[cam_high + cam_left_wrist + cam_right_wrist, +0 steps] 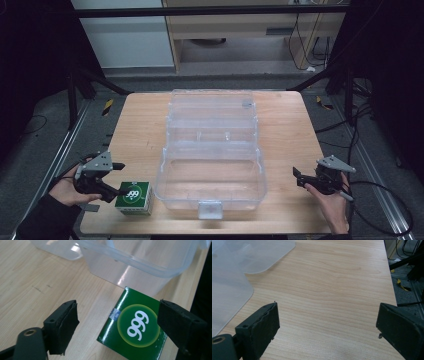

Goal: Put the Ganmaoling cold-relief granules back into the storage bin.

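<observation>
Green "999" box [134,197] sits flat on the surface [145,125], near its front-left corner, just beside the clear plastic case [210,172] at the case's 9 o'clock, not touching as far as I can tell.

Left tongs [120,178] hang over the box, jaws partly open, nothing gripped; in the left gripper view the box [133,326] lies below the gap, toward the right-hand pad. Right tongs [298,177] sit at the case's 3 o'clock, jaws wide, empty, over bare wood.

Handling guess: light cardboard carton, stiff at edges, faces will dent if squeezed hard. Glossy print looks slippery. Take it across two opposite side walls near mid-height, pads square to the faces, moderate force. Avoid corners, since it could twist out.
</observation>
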{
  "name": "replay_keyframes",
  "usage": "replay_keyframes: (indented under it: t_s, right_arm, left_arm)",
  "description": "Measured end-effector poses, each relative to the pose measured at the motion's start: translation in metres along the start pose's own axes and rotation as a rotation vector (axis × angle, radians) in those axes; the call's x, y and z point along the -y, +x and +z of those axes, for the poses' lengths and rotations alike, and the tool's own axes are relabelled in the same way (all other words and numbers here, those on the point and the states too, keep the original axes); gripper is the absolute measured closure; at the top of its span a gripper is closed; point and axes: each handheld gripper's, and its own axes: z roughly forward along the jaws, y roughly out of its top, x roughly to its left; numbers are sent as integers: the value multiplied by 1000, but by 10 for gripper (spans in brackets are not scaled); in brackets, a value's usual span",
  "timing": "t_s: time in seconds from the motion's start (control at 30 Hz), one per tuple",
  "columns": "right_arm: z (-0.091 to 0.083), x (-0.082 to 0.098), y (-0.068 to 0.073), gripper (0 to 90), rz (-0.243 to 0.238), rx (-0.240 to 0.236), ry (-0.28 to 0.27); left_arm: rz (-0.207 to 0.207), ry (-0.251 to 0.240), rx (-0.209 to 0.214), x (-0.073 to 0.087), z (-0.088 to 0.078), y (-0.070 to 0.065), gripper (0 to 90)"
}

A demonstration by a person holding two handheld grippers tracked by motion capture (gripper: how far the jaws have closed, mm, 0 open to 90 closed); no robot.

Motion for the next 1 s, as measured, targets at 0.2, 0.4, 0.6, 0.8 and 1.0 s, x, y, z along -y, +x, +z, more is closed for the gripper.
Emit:
replay_keyframes:
  t_s: [0.2,0.4,0.6,0.8,1.0]
  right_arm:
    - [1,1,0,49,-5,-2,13]
    - [3,2,0,42,-17,-5,28]
    - [4,3,0,36,-24,-7,32]
    - [5,4,0,24,-26,-12,47]
    - [5,5,-1,23,-23,-18,54]
  left_arm:
    - [66,42,35,-5,0,-2,139]
    - [123,96,51,-9,1,-6,115]
    - [187,150,76,-16,3,-9,90]
    - [229,196,91,-19,13,-12,62]
    - [239,210,108,-20,16,-13,53]
